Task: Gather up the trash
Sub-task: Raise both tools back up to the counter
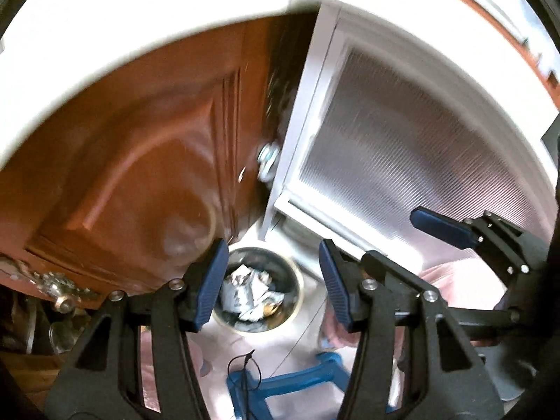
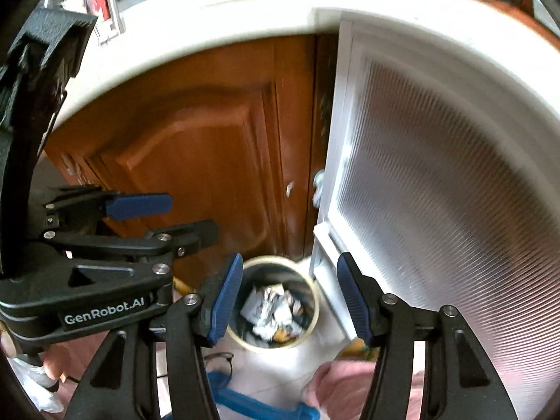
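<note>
Left tongs (image 1: 271,283): blue pads spread apart, nothing between them, released; they hang high above the floor and point down toward the bin.
Right tongs (image 2: 288,299): same story, pads parted with only air in the gap, released; also aimed down at the bin.
Neighbour check: in the left view the right tongs poke in at the right edge; in the right view the left tongs sit at the left edge, the "GenRobot.AI" lettering readable on the body.
Trash bin (image 1: 296,281): round, dark inside with a pale rim, standing on the floor in the corner where the wooden door meets the white frame; seen through the gap of both tongs (image 2: 313,301).
Trash (image 1: 246,288): crumpled white paper and mixed scraps lying inside the bin, with a yellowish bit among them (image 2: 271,309).
Wooden door (image 1: 140,161): reddish-brown, panelled, just behind the bin on the left; an ornate metal handle (image 1: 61,288) shows at its lower left edge.
Ribbed glass panel (image 1: 413,147): frosted, in a white frame, to the right of the bin.
White ledge (image 2: 217,17): curves across the top above the door.
Floor (image 1: 308,329): pale tile; a blue plastic frame (image 1: 290,381) lies near the bottom, with a thin black wire loop (image 1: 245,367) touching it.
Picture quality: motion blur throughout, fine detail of the scraps cannot be told.
</note>
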{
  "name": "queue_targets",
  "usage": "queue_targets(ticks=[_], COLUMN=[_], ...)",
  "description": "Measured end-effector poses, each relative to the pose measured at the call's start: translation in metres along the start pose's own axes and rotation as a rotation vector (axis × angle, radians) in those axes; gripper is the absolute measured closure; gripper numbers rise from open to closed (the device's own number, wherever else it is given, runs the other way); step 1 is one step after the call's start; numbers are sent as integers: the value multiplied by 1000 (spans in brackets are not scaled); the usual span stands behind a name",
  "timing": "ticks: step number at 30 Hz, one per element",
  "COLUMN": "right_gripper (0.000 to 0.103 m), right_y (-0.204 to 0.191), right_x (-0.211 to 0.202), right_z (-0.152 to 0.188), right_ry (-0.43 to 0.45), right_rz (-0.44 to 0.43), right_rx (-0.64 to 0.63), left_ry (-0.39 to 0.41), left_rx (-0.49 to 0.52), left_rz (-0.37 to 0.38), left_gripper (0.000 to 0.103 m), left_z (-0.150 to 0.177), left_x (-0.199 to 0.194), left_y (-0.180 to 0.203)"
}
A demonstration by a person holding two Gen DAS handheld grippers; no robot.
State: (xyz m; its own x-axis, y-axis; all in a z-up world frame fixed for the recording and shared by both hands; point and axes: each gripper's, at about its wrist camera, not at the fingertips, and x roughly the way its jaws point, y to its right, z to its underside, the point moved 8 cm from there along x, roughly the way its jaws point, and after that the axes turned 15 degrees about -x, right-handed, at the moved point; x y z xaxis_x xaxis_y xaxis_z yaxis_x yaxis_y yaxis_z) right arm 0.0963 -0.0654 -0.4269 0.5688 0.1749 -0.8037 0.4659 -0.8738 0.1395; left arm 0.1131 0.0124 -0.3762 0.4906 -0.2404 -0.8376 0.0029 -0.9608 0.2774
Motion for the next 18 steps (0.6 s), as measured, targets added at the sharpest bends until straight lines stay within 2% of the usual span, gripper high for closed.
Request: queue_targets(ticks=[9,13,18], right_gripper=[46,46,46], right_y=[34,55,80], right_x=[-82,-108,-135], right_z=[-51,-65,-79], right_ry=[166,211,241], right_rz=[68,74,73], right_rx=[55,103,158], left_ry=[114,144,164], left_rx=[42,50,65], left_rz=[97,130,160], left_gripper=[52,46,46], left_z=[-48,-68,-97], left_x=[-73,-98,-128], left_y=[50,70,93])
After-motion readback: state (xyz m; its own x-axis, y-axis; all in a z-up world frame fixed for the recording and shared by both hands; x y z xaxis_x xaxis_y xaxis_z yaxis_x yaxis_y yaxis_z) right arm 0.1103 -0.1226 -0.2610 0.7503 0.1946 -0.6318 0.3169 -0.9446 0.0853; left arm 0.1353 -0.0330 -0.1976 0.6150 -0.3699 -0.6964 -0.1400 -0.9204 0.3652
